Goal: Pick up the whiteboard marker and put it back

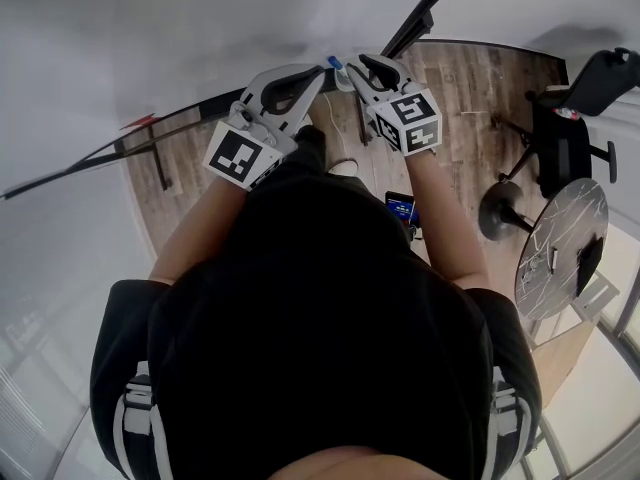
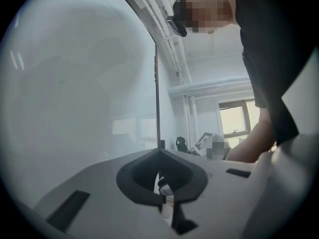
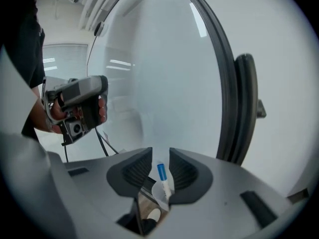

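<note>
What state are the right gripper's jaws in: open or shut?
Open. The right gripper has its jaws apart, a gap on each side of the blue-capped whiteboard marker between them.

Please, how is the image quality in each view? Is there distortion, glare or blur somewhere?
Head view: soft, even light, the whiteboard looks washed out. Left gripper view: round fisheye picture with dark corners, the window overexposed. Right gripper view: the board's straight frame bends into a curve, lamp reflections glare on the board, the marker is clear.

Black shirt [image 1: 320,308], white-striped short sleeves [image 1: 130,413]; grey left tongs [image 1: 320,71] and right tongs [image 1: 352,66] bear black-and-white marker cubes [image 1: 240,156].
</note>
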`<state>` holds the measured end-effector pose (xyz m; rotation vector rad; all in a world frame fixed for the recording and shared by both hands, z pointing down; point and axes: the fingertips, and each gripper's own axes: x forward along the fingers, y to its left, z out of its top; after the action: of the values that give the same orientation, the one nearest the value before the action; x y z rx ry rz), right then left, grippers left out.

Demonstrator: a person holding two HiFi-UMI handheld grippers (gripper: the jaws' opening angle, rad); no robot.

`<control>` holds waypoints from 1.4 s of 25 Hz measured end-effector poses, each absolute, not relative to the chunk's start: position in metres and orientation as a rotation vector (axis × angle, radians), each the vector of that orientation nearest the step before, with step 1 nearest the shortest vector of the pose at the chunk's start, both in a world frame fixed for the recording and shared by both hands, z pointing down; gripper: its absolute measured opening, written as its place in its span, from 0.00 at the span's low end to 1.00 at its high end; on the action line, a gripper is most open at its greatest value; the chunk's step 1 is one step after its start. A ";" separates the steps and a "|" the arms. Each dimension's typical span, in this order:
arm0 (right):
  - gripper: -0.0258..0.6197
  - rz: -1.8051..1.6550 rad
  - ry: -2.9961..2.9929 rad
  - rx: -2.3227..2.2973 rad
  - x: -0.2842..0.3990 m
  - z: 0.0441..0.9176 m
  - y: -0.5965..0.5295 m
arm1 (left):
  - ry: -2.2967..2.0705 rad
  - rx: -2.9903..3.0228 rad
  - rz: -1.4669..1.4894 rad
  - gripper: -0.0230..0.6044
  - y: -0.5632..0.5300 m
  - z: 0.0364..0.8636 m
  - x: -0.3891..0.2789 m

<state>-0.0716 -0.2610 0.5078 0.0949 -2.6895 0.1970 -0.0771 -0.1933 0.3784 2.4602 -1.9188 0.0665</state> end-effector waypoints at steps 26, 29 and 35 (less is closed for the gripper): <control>0.04 0.092 -3.057 0.071 -0.015 0.359 -0.207 | -1.836 2.549 0.063 0.04 -0.191 0.364 -0.041; 0.04 0.067 -3.059 0.100 -0.011 0.360 -0.207 | -1.821 2.553 0.059 0.04 -0.190 0.364 -0.037; 0.04 0.073 -3.072 0.117 -0.003 0.364 -0.206 | -1.808 2.540 0.086 0.04 -0.192 0.367 -0.031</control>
<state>-0.0029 -0.2059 0.3639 0.1173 -3.0717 0.0726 -0.0312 -0.1921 0.3674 2.5397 -1.8079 0.0858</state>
